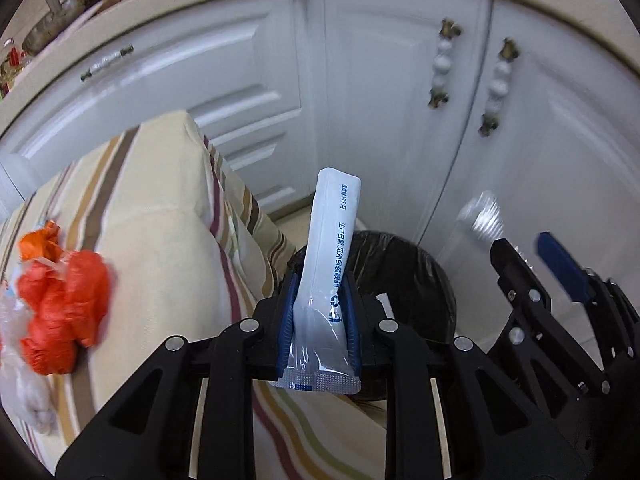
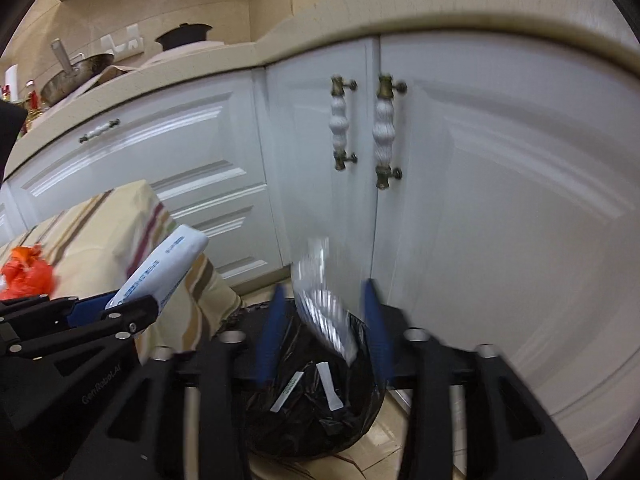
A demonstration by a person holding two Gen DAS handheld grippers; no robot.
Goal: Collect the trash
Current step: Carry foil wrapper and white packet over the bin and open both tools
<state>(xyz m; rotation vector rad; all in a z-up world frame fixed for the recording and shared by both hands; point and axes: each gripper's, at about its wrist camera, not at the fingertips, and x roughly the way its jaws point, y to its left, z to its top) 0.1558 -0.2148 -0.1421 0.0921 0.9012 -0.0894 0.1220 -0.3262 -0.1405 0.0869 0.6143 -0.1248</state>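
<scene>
My left gripper [image 1: 320,280] is shut on a white sachet [image 1: 332,240] with blue print, which stands upright between the blue pads. Behind it on the floor is a bin lined with a black bag [image 1: 408,272]. In the right wrist view my right gripper [image 2: 324,292] hangs over the bin [image 2: 312,392] with its jaws apart. A blurred clear crinkled wrapper [image 2: 320,308] is between the blue fingers [image 2: 276,320], and neither pad touches it. White paper slips lie inside the bag. The left gripper [image 2: 132,306] with the sachet [image 2: 168,268] shows at the left, and the right gripper [image 1: 524,246] with the wrapper [image 1: 484,216] at the right.
A table with a striped cloth [image 1: 160,200] stands left of the bin, with a crumpled orange plastic bag [image 1: 64,300] and clear plastic on it. White cabinet doors [image 2: 440,160] with ornate handles rise right behind the bin. Pans sit on the counter [image 2: 80,72] above.
</scene>
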